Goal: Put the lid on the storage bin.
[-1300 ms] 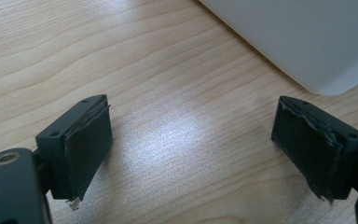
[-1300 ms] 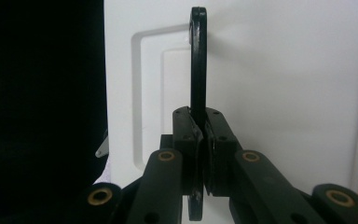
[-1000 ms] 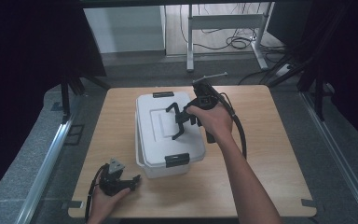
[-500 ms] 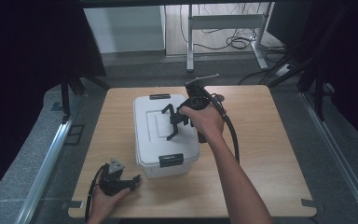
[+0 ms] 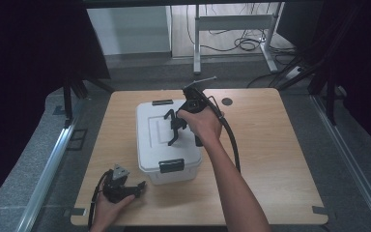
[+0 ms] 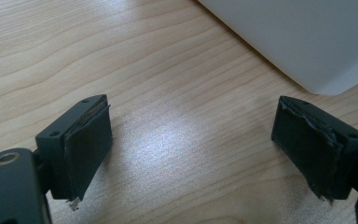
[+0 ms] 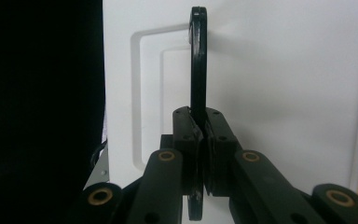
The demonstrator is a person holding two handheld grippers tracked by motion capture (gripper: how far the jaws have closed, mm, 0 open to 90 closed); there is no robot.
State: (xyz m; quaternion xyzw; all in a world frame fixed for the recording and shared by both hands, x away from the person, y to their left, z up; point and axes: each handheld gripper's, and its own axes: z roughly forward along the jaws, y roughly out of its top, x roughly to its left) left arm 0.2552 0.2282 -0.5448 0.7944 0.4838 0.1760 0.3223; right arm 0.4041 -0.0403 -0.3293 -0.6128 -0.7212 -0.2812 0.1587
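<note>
A white lidded storage box (image 5: 152,147) stands on the wooden table (image 5: 270,145), left of centre. Its black lid handle (image 5: 170,116) is raised upright, and my right gripper (image 5: 176,128) is shut on it from above. In the right gripper view the jaws (image 7: 200,122) pinch the thin black handle (image 7: 198,60) edge-on over the white lid (image 7: 284,70). My left gripper (image 5: 136,186) lies low at the table's front left, apart from the box. It is open (image 6: 193,140) over bare wood, with a box corner (image 6: 298,37) just beyond it.
Black latches sit at the box's front (image 5: 171,166) and rear (image 5: 162,102). A small dark round grommet (image 5: 227,101) marks the table's far side. The right gripper's cable (image 5: 232,142) trails over the table beside the forearm. Dark curtains flank both sides.
My right gripper has moved left with the handle held in it, and the box has shifted slightly left with it. The left gripper has stayed put.
</note>
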